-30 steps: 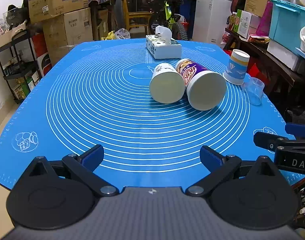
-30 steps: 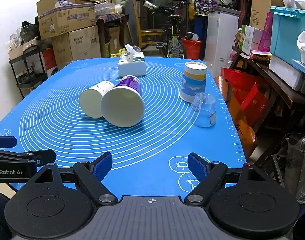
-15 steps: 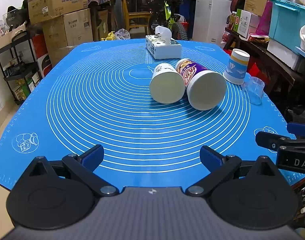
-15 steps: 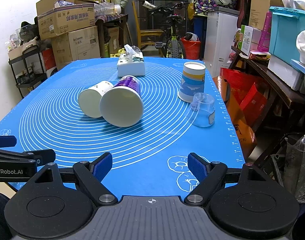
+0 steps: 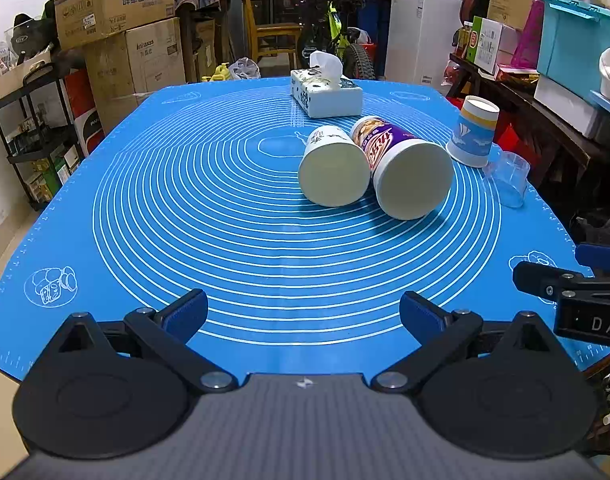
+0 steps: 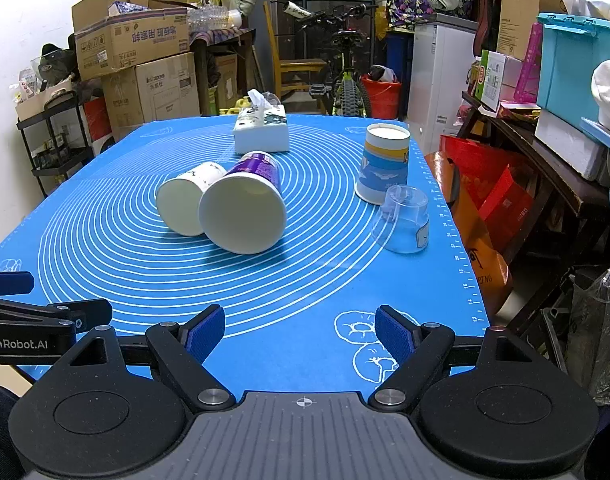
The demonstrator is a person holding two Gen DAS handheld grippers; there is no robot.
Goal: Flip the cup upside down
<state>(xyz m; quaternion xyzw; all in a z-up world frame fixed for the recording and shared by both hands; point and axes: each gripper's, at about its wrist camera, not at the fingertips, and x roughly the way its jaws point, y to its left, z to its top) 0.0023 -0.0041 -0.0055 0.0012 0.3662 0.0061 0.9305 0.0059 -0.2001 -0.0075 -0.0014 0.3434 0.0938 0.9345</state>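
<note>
Two paper cups, the white cup (image 6: pixel 187 203) and purple cup (image 6: pixel 245 204), lay sideways just in front of the tissue box (image 6: pixel 261 130); light, crushable, best gripped mid-wall. Both grippers, left gripper (image 5: pixel 303 314) and right gripper (image 6: pixel 300 333), hung empty, jaws wide apart.

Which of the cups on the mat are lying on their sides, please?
The white cup and purple cup, touching mid-mat; the others stand mouth-down.

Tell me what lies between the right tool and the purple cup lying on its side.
Nothing: in the right wrist view only bare blue mat stretches from the open right tool to the purple cup.
</note>
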